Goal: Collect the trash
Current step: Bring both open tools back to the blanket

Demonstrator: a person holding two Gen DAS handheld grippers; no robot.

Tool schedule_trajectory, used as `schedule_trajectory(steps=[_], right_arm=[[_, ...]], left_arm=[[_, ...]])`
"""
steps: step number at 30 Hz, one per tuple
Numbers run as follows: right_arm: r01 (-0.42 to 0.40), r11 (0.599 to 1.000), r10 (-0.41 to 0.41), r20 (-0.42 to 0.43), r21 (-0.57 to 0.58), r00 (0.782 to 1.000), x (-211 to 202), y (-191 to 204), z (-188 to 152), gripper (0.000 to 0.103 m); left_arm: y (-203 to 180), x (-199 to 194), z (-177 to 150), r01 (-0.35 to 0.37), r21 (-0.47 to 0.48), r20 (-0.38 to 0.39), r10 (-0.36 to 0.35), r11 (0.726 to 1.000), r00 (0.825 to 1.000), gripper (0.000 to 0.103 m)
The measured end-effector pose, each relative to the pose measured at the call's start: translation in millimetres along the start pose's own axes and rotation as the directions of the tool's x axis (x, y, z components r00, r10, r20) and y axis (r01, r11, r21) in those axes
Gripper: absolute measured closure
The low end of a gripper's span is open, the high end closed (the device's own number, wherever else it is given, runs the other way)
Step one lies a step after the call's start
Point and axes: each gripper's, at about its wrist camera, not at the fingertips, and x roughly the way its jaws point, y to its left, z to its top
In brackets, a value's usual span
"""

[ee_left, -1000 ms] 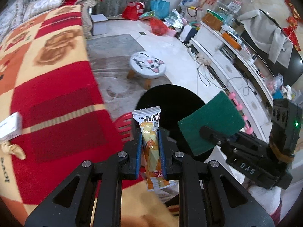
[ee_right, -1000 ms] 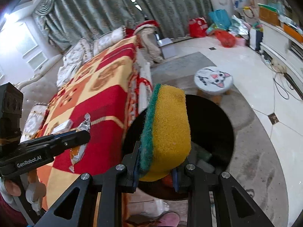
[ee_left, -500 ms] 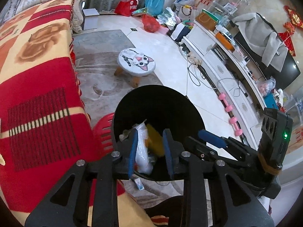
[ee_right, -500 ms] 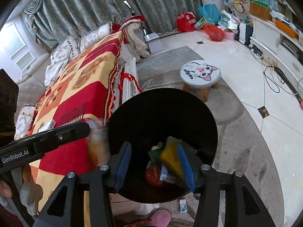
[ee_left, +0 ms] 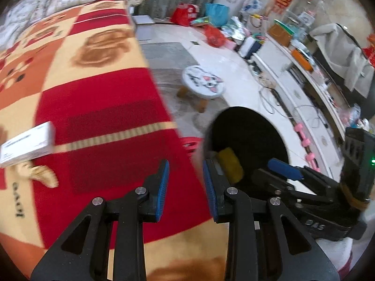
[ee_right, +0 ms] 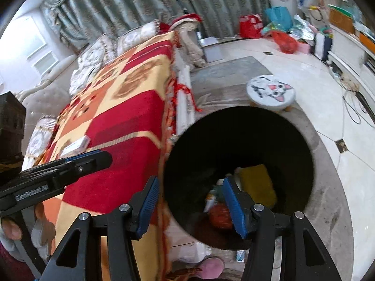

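**Both grippers empty beside the black bin; trash lies inside it.**

Left gripper (ee_left: 185, 185): jaws have just been opening and stand parted, nothing between the blue pads, tips over the red-and-yellow blanket (ee_left: 98, 107) at the bin's edge. Right gripper (ee_right: 189, 205): jaws likewise just opened, released and wider apart, empty, its right finger over the bin's mouth. Bin (ee_right: 302, 145) stands on the floor against the blanket's edge; within it, the yellow sponge (ee_right: 257, 182) lies at 5 o'clock of the opening, with an orange-red item (ee_right: 219, 215) and blurred wrappers just beside it. A white box (ee_left: 28, 144) rests on the blanket at 9 o'clock of the left view. A cat-faced stool (ee_right: 270, 91) stands at 12 o'clock beyond the bin.
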Motion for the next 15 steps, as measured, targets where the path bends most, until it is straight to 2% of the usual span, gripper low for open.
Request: schedule_trajectory(steps=[9,11,15], right_arm=[[-0.114,0.985,0.105,-0.071,-0.130,0.992,37,80,0,0.044],[-0.133,0.978,0.118,-0.094,-0.163,0.988,47,99,0,0.044],[-0.160,0.965,0.136,-0.123,-0.208,0.983,61,127,-1,0.044]], left_arm=[[109,-32,-14,-0.141,-0.135,0.016,0.144,0.981,0.989,0.075],[135,-34,-16,-0.181,-0.182,-0.004,0.183,0.966,0.983,0.075],[175,-31,-21,-0.188,-0.293,-0.030,0.187,0.938,0.982,0.075]])
